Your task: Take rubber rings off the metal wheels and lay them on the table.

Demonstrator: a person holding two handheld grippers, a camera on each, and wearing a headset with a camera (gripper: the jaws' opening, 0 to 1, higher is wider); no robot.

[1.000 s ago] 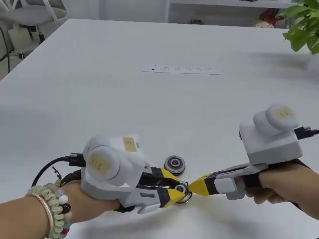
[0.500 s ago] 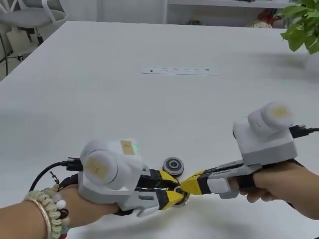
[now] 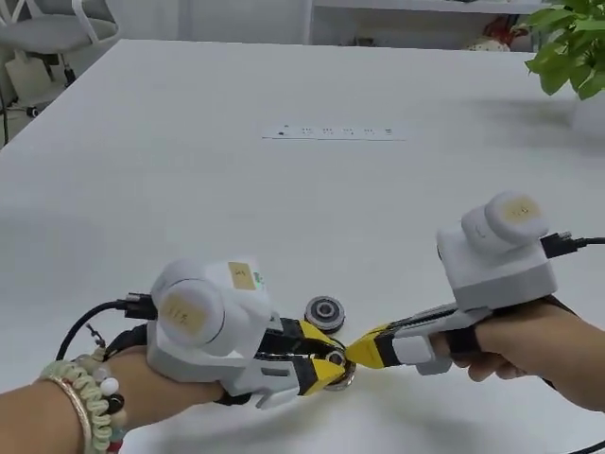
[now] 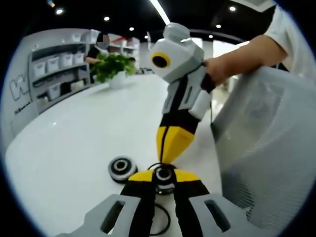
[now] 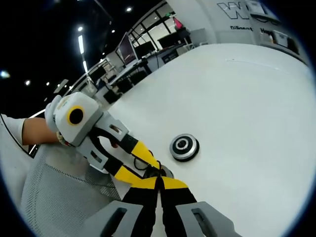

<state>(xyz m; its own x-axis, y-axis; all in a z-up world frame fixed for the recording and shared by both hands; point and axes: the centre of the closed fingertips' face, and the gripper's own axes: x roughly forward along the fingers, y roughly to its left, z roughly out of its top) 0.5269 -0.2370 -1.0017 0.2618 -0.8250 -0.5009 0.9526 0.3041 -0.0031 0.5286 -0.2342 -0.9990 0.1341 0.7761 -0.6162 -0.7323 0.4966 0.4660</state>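
At the near edge of the bench (image 3: 189, 189) the left gripper (image 3: 328, 357) stays clamped on a metal wheel (image 4: 164, 176). The right gripper (image 3: 352, 353), jaws pressed together, has closed the small gap seen a second ago and now meets that wheel's rim; whether it nips anything I cannot tell. Just behind, the second wheel (image 3: 324, 310) lies where it did. A power strip (image 3: 331, 132) sits toward the far edge.

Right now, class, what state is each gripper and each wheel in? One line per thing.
Left gripper: shut on the held wheel.
Right gripper: shut, tips against the held wheel.
Second wheel: lying flat on the table, rubber ring still on, touched by neither gripper.
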